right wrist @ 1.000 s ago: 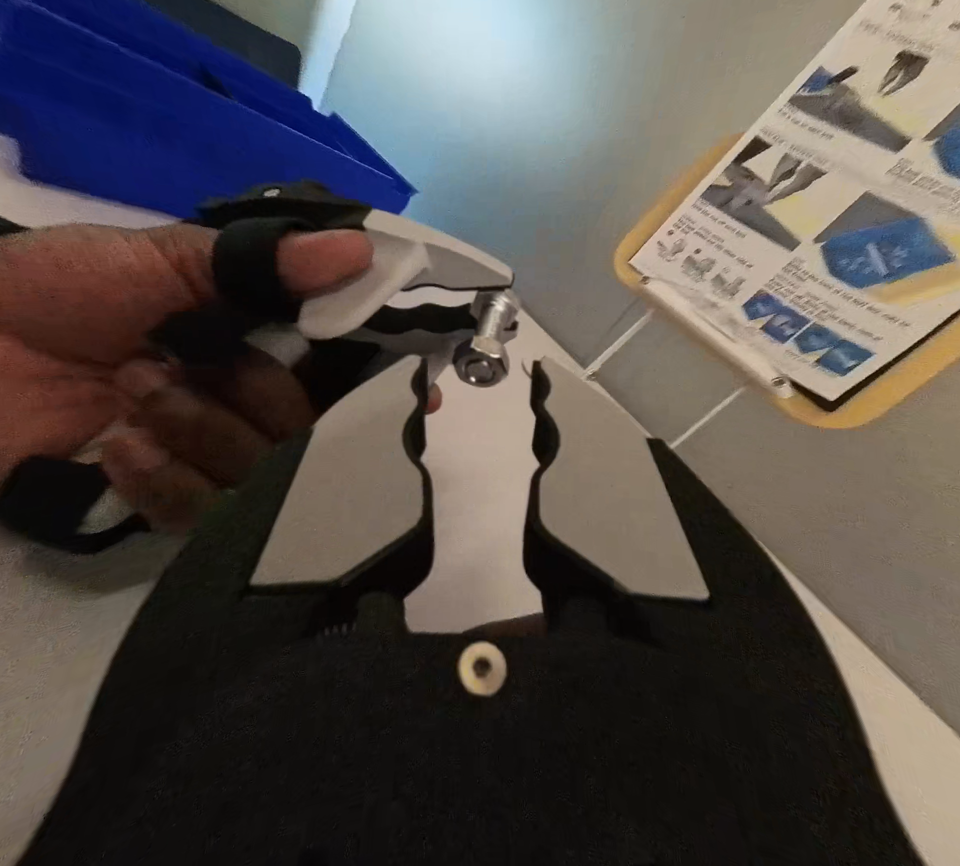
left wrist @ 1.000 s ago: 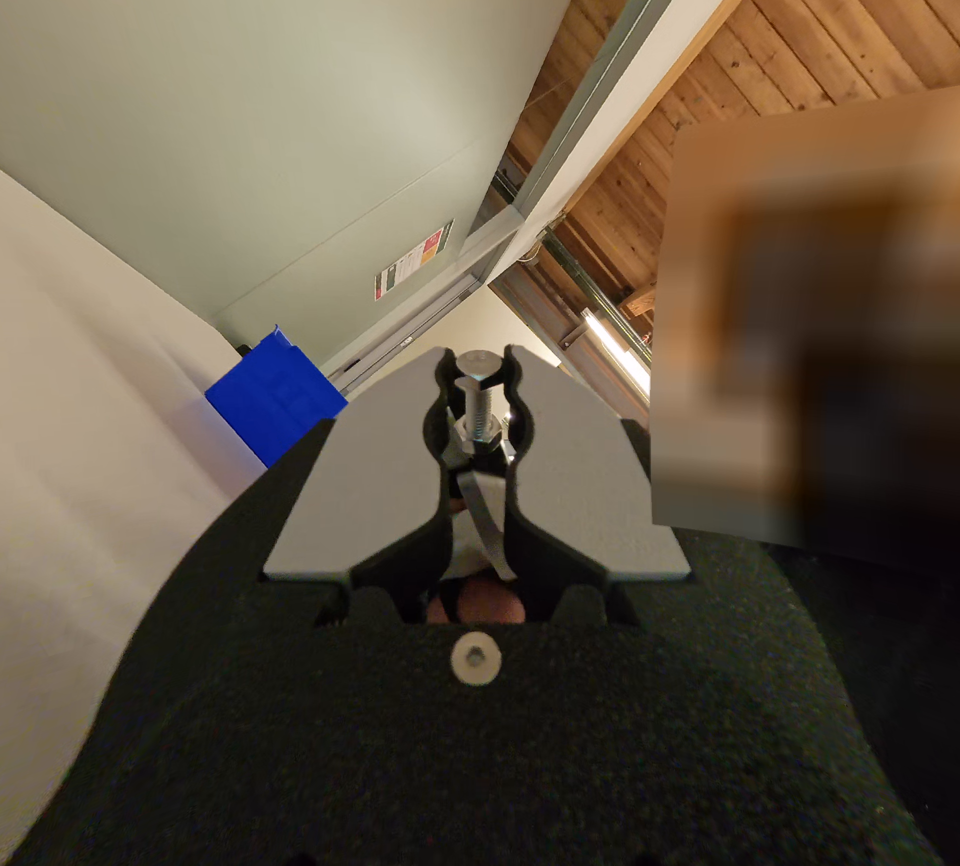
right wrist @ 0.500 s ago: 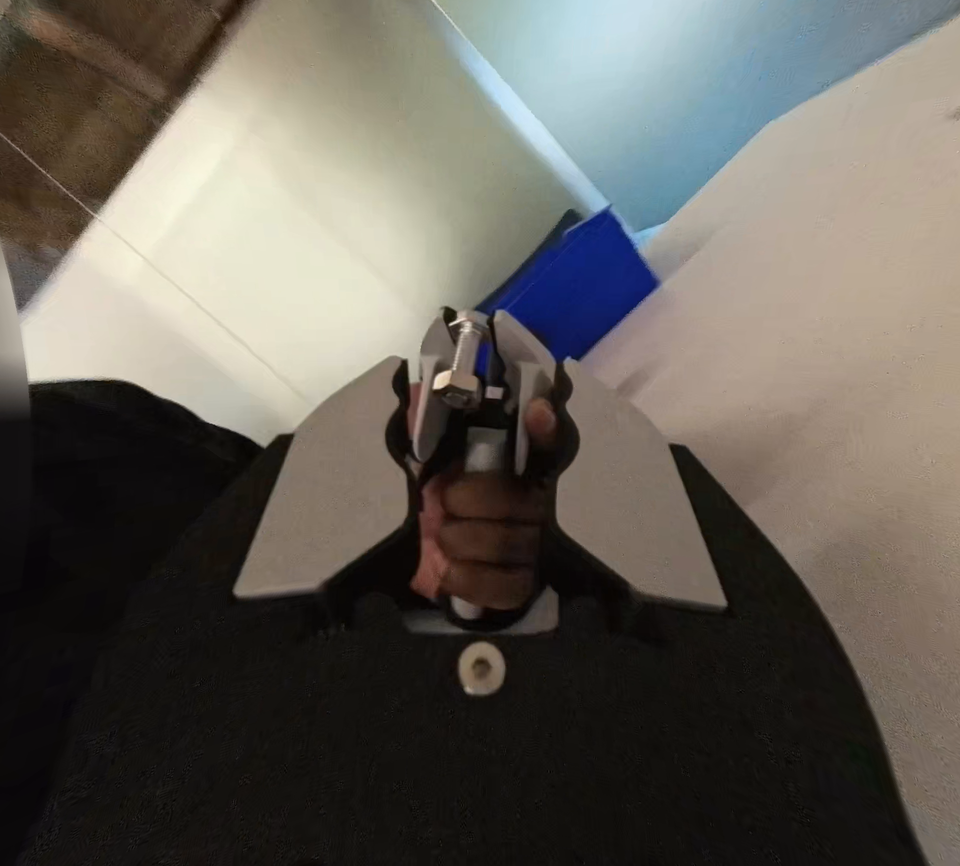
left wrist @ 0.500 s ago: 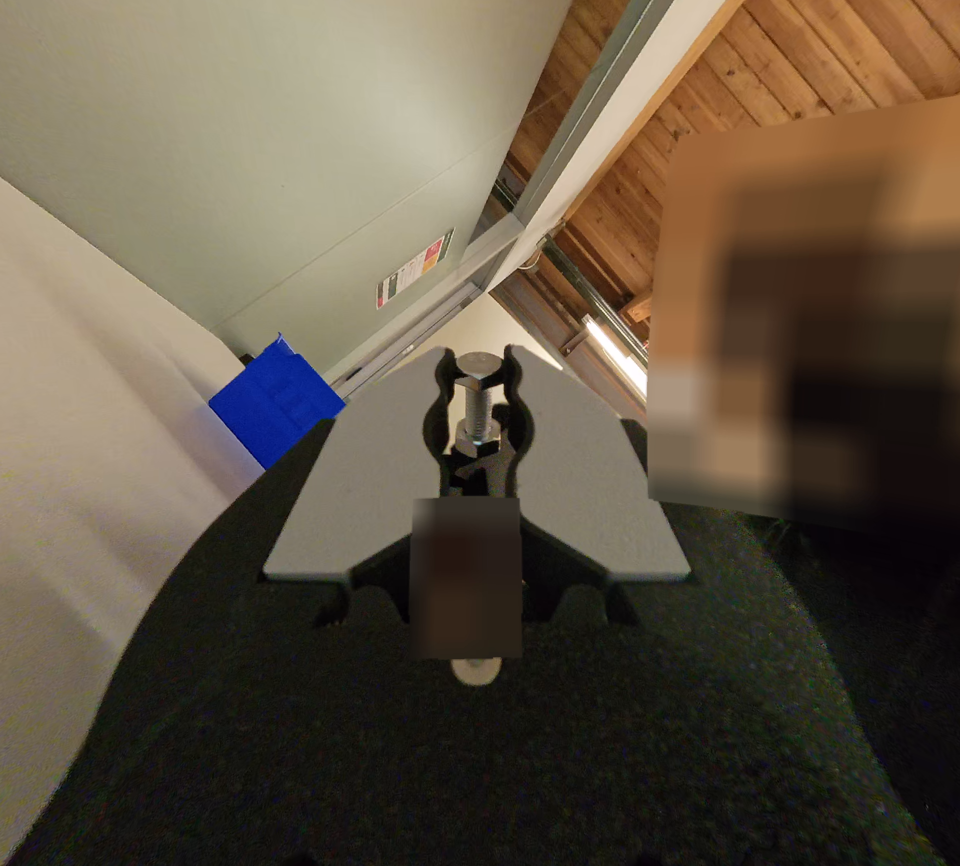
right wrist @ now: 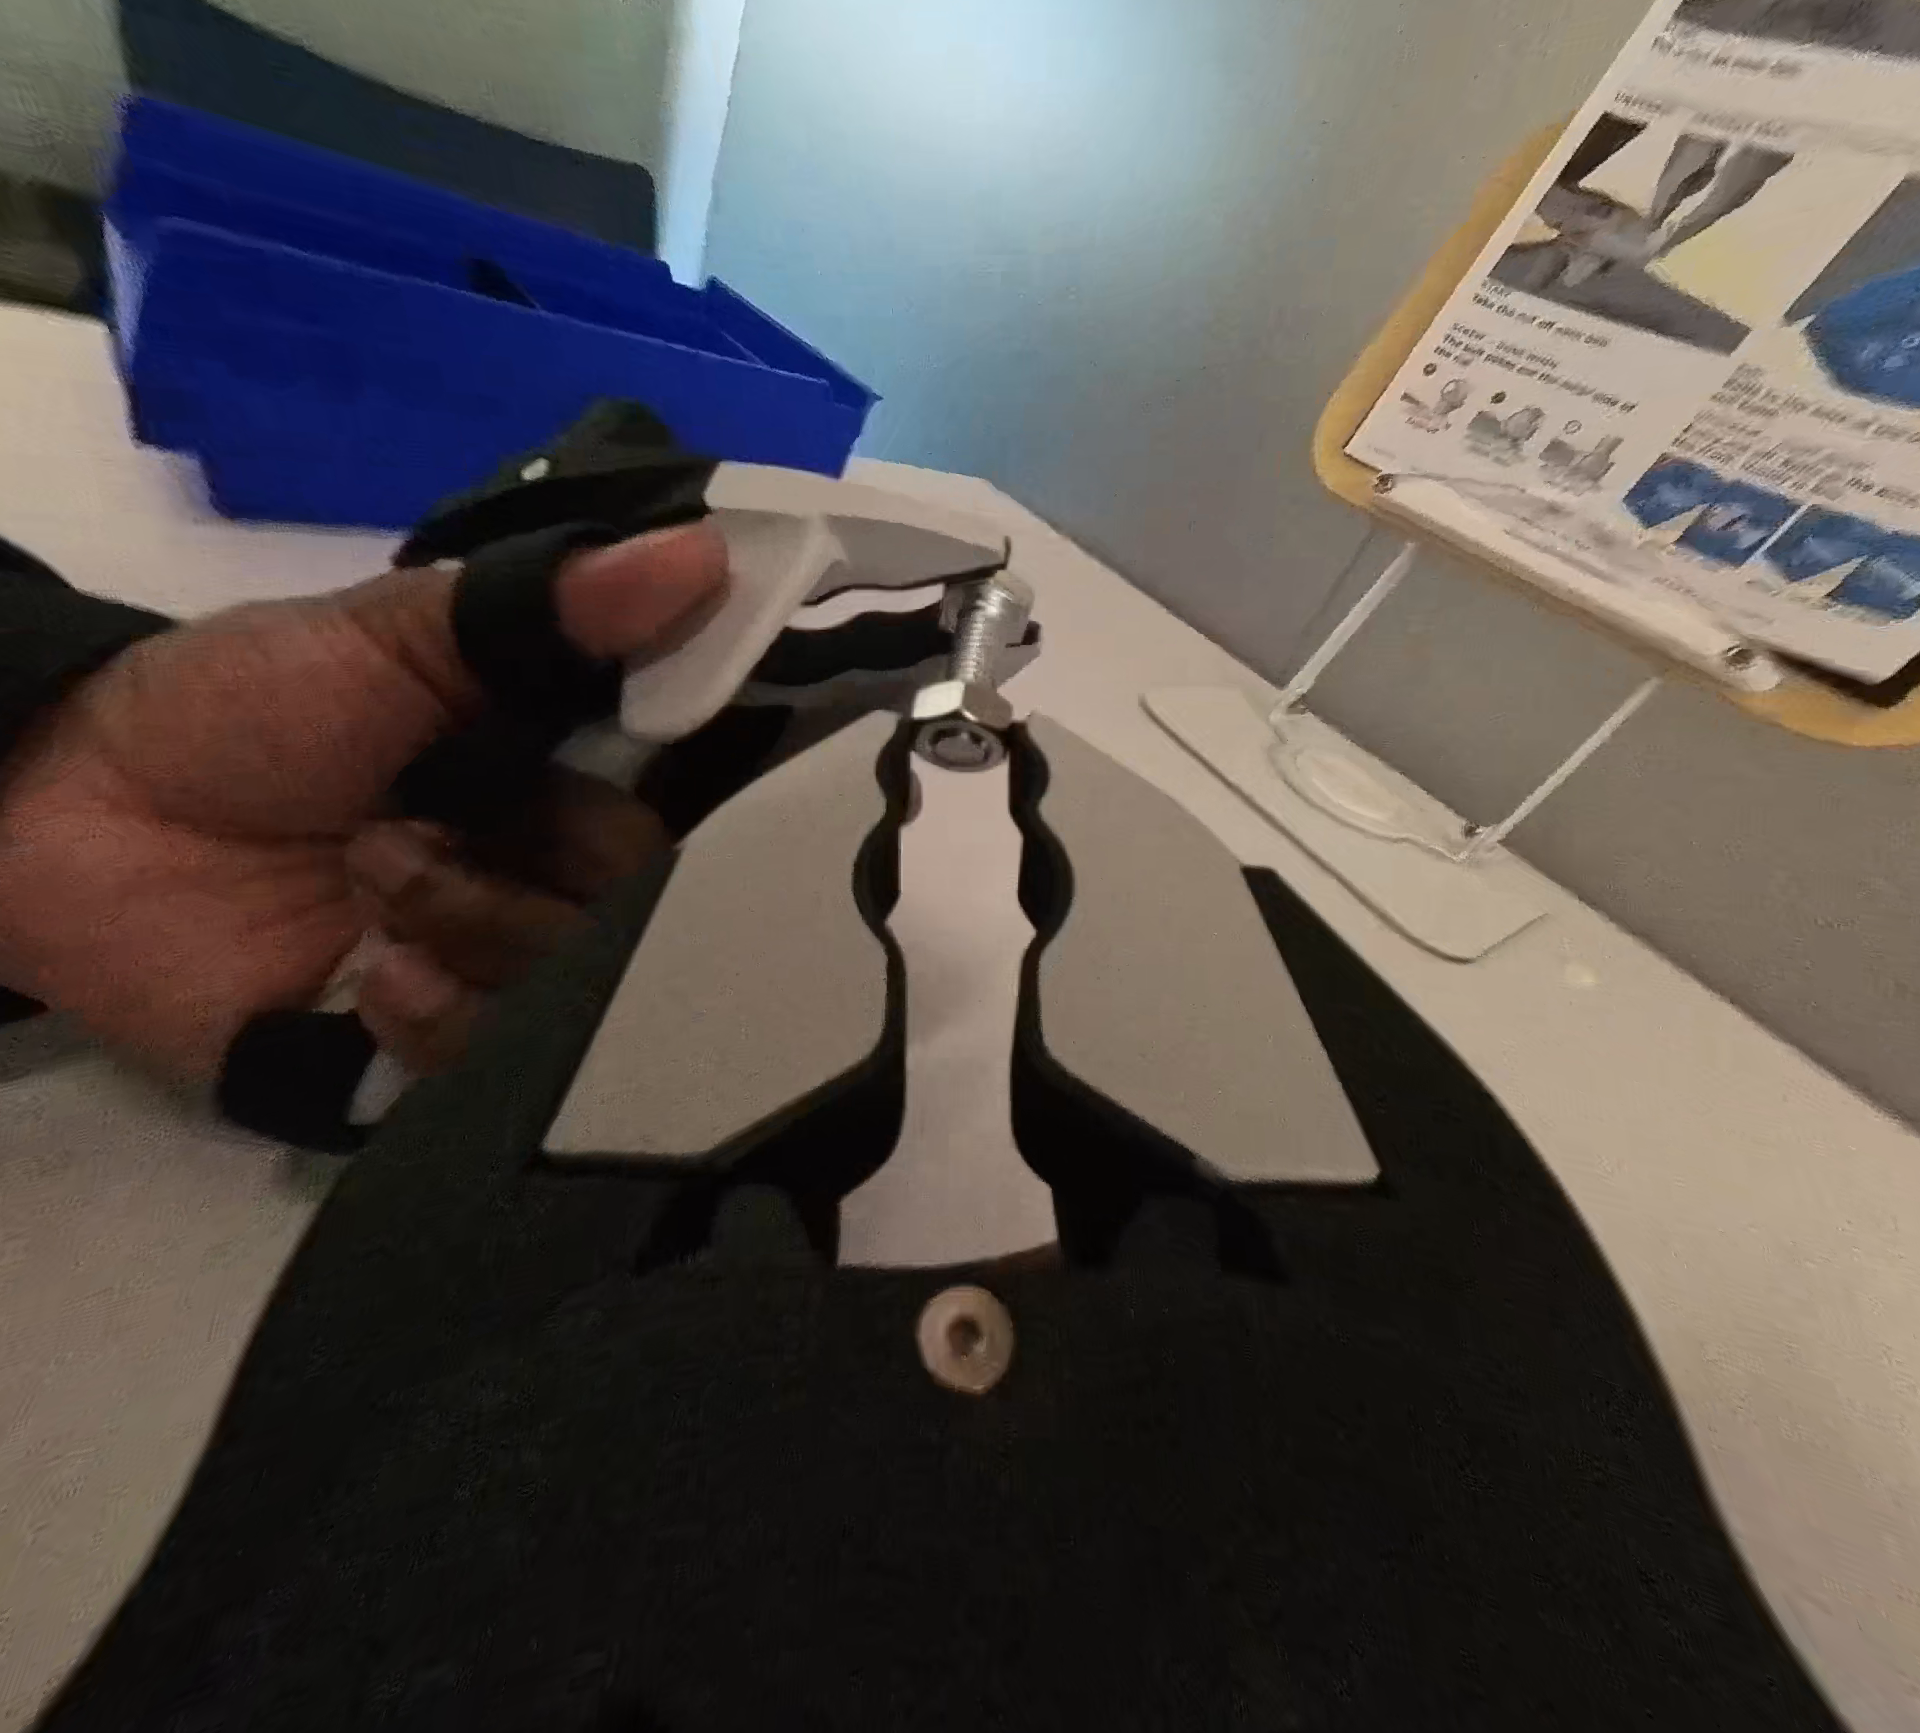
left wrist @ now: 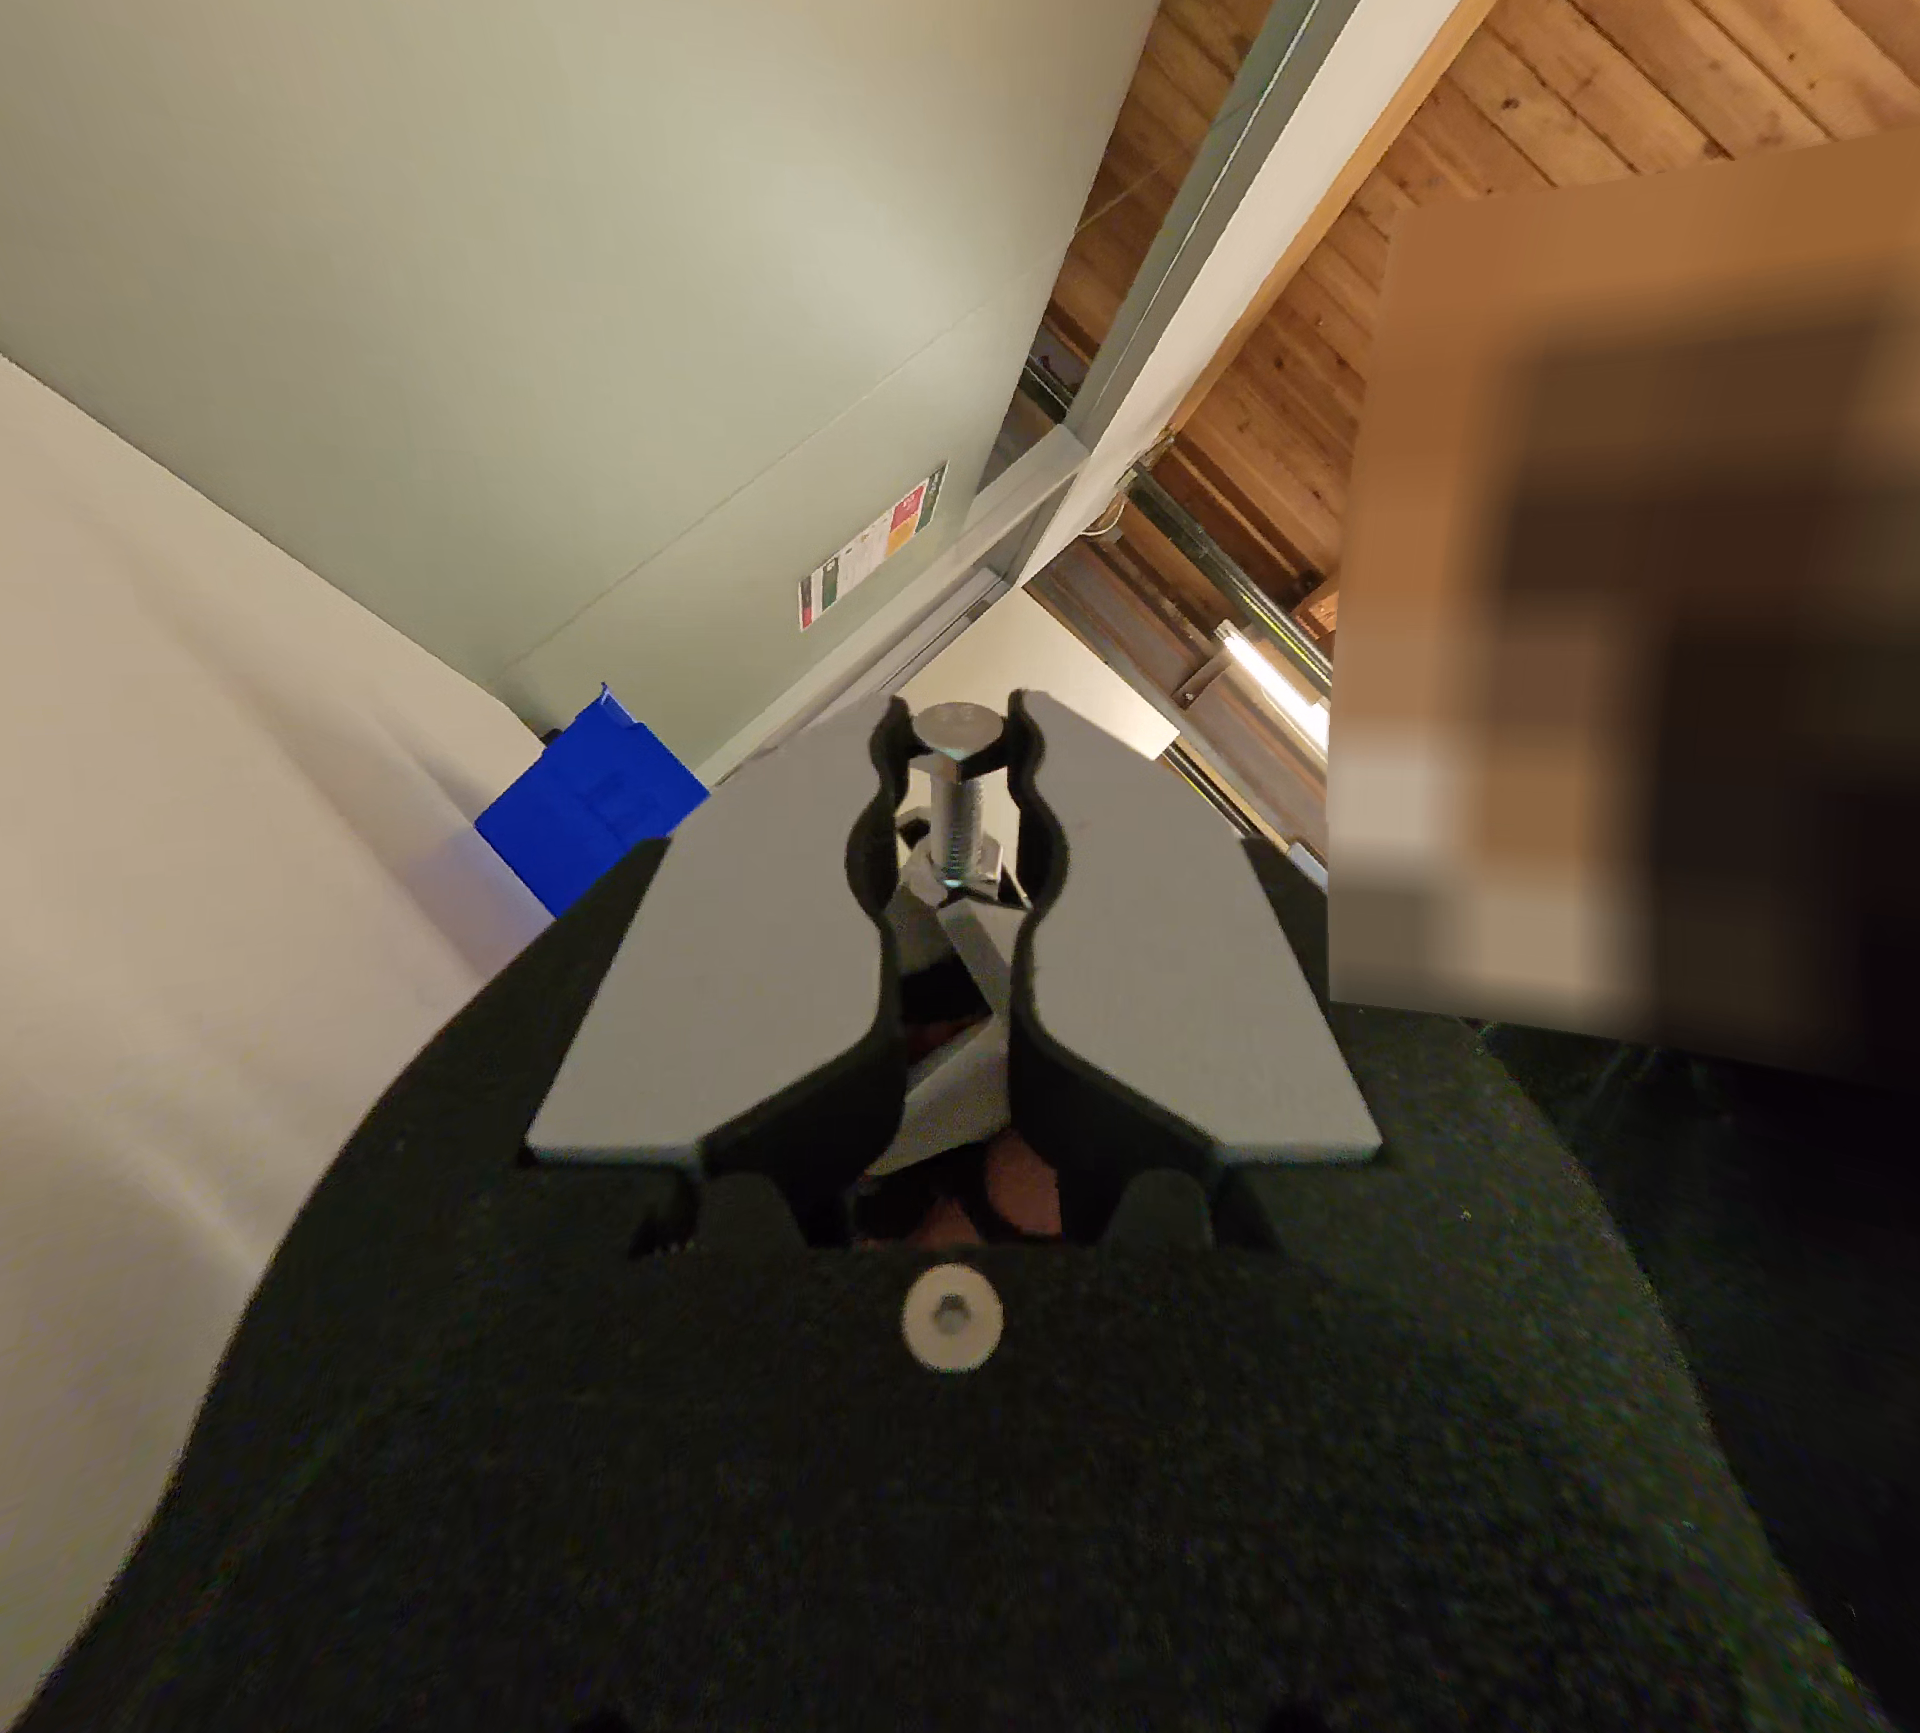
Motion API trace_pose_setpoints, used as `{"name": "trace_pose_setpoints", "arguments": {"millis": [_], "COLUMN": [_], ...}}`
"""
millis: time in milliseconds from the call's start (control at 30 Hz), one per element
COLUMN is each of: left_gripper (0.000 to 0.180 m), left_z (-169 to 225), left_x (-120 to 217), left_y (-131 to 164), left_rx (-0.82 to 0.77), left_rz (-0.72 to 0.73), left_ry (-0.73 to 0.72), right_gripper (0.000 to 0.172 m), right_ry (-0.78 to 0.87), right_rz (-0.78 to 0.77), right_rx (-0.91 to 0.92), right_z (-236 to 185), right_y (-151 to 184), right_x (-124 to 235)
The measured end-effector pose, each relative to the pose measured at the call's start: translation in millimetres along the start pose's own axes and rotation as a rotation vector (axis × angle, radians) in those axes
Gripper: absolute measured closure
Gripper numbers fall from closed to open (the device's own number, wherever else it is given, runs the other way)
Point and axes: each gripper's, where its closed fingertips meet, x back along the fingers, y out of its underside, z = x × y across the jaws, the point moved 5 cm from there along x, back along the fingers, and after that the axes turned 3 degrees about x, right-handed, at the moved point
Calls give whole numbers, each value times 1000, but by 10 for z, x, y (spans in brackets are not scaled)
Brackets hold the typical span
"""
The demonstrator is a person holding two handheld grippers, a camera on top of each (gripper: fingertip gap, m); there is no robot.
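One silver bolt (left wrist: pixel 958 784), with one hex nut (right wrist: pixel 954 704) threaded on its shank. Two tools: the left tool (left wrist: pixel 958 733) and the right tool (right wrist: pixel 961 746). One hand (right wrist: pixel 239 790) in view. Blue bins (right wrist: pixel 457 374): at least two stacked together on the tabletop (right wrist: pixel 1558 1164), the exact count blurred. One illustrated sheet (right wrist: pixel 1704 312) on one wooden board, propped by one clear stand (right wrist: pixel 1351 779). One coloured sticker (left wrist: pixel 873 545) on the wall
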Motion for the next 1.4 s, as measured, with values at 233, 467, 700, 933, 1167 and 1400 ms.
{"name": "trace_pose_setpoints", "arguments": {"millis": [233, 467, 700, 933, 1167, 1400], "left_gripper": [164, 164, 164, 163, 164, 164], "left_z": [15, -42, -42, -43, -39, -77], "left_x": [-13, 31, 20, 2, -1, 25], "left_y": [-6, -79, -56, -33, -45, -79], "left_rx": [-11, 45, 26, 12, 16, 32], "left_rz": [-20, 44, 25, 4, 11, 37], "left_ry": [25, 11, -4, -11, 4, -23], "right_gripper": [154, 122, 136, 153, 135, 123], "right_ry": [-601, -410, 1, -236, -496, -104], "right_rz": [168, 138, -3, -33, 158, -12], "right_rx": [-1303, -814, 51, -615, -1229, -214], "right_z": [224, 168, 6, 95, 241, 72], "right_y": [108, 83, 33, 46, 160, 138], "right_x": [-50, -40, -35, -56, -68, -76]}}
